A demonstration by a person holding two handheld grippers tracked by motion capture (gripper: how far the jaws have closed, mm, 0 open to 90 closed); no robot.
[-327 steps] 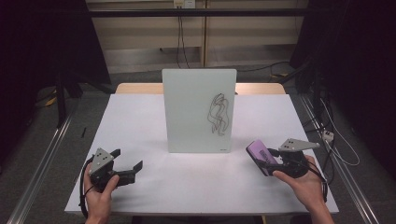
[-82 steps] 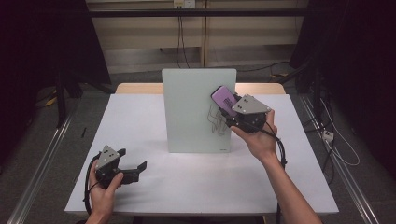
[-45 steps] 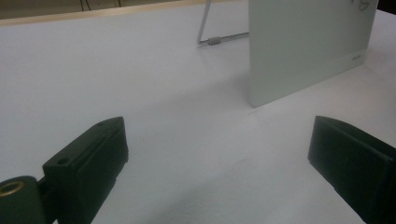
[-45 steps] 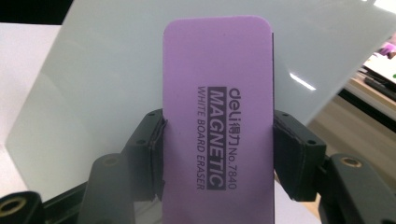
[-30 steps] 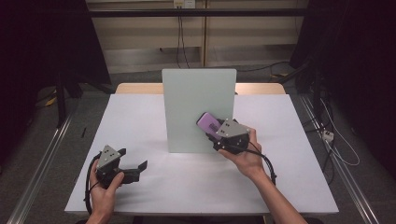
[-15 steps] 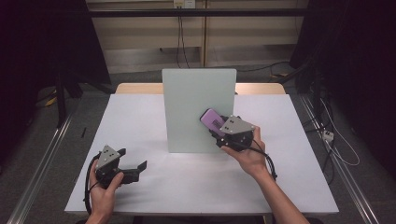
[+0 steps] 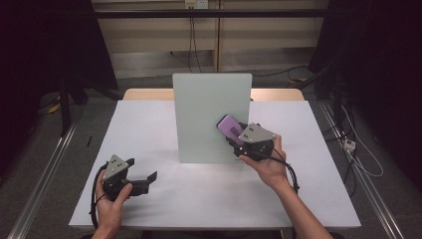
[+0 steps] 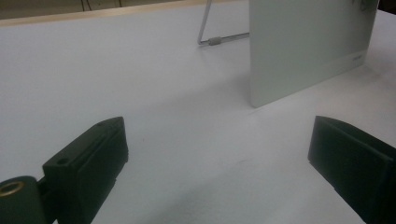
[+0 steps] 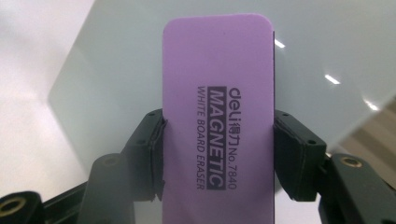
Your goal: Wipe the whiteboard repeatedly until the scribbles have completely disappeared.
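Purple magnetic whiteboard eraser (image 9: 218, 116) clamped between the jaws of the right hand-held gripper (image 7: 238, 139), flat against the lower right part of the upright whiteboard (image 7: 211, 117), close to its right edge. Left hand-held gripper (image 7: 144, 179) low near the front left of the white table (image 7: 149, 124), jaws wide apart, well clear of the whiteboard, with bare table around.

"deli MAGNETIC WHITE BOARD ERASER No. 7840" on the purple eraser (image 9: 218, 116)
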